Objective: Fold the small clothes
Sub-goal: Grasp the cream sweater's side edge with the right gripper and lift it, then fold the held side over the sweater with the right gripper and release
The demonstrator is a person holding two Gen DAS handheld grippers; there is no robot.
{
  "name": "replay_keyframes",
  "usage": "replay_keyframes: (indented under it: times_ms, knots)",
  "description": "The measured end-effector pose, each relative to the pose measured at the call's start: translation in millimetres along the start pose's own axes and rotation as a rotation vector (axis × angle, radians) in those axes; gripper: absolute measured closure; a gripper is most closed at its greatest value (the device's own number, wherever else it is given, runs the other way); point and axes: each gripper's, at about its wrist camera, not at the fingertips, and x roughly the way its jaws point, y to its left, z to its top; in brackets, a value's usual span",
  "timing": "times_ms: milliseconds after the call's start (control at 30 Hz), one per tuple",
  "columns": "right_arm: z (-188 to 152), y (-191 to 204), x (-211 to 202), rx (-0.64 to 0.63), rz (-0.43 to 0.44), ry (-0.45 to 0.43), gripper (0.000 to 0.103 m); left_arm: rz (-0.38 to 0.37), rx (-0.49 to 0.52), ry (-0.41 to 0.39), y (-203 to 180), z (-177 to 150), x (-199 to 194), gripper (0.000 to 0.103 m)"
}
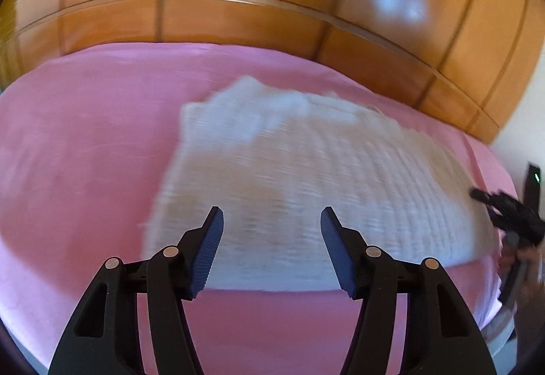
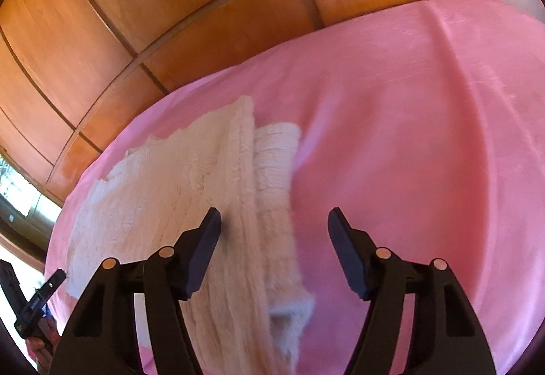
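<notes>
A cream knitted garment (image 1: 306, 170) lies spread on the pink bed sheet (image 1: 85, 136), blurred in the left wrist view. My left gripper (image 1: 272, 214) hovers open over its near part, with nothing pinched between the pads. In the right wrist view the garment (image 2: 170, 187) fills the left half, with a thick folded ridge (image 2: 245, 170) and a narrower strip (image 2: 276, 163) beside it. My right gripper (image 2: 275, 214) is open above that ridge and strip. Its left finger (image 2: 204, 238) is over the knit, and its right finger (image 2: 347, 245) is over bare sheet.
Wooden panelled doors (image 1: 272, 17) rise behind the bed and carry a bright light reflection. Pink sheet (image 2: 408, 136) stretches wide to the right of the garment. The right gripper's black frame (image 1: 507, 214) shows at the bed's right edge; the left gripper's frame (image 2: 34, 300) shows at the lower left.
</notes>
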Motion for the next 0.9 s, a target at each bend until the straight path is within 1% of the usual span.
replay_keyframes:
  times_ms: [33,67,100,133,200,233,267,300,333,367,433,500,667,767,900]
  knots:
    - [0,0,6,-0.006,0.006,0.027,0.045,-0.008,0.015,0.010,-7,0,4,0.044]
    - [-2,0,8,-0.013,0.023,0.039,0.053,-0.016,0.027,0.017,-13,0,8,0.044]
    - [-4,0,7,-0.020,0.048,0.048,0.055,-0.025,0.039,0.024,-18,0,11,0.044]
    - [-8,0,6,-0.024,0.084,0.068,0.055,-0.035,0.054,0.030,-23,0,14,0.044]
    - [-13,-1,5,-0.037,0.111,0.090,0.055,-0.046,0.088,0.038,-33,1,21,0.044]
    - [-16,-2,4,-0.043,0.120,0.096,0.057,-0.047,0.100,0.041,-36,1,23,0.044]
    - [-17,-3,3,-0.043,0.135,0.102,0.059,-0.045,0.112,0.044,-40,1,26,0.044]
    - [-17,-2,2,-0.039,0.156,0.114,0.067,-0.041,0.122,0.047,-43,3,29,0.044]
    - [-18,0,1,-0.042,0.166,0.122,0.070,-0.031,0.136,0.058,-46,4,33,0.044]
    - [-19,4,-1,-0.060,0.160,0.126,0.076,-0.025,0.143,0.066,-48,4,35,0.044]
    - [-19,16,-5,-0.093,0.139,0.134,0.081,-0.022,0.150,0.066,-49,6,38,0.044]
    - [-17,27,-11,-0.102,0.138,0.132,0.083,-0.014,0.154,0.068,-48,7,40,0.044]
    - [-3,75,-47,-0.147,0.217,0.080,0.084,-0.049,0.118,0.062,-42,10,38,0.044]
    - [4,118,-55,-0.198,0.248,0.065,0.085,-0.081,0.103,0.057,-37,11,38,0.044]
    - [13,175,-52,-0.242,0.297,0.061,0.086,-0.125,0.067,0.051,-28,14,34,0.044]
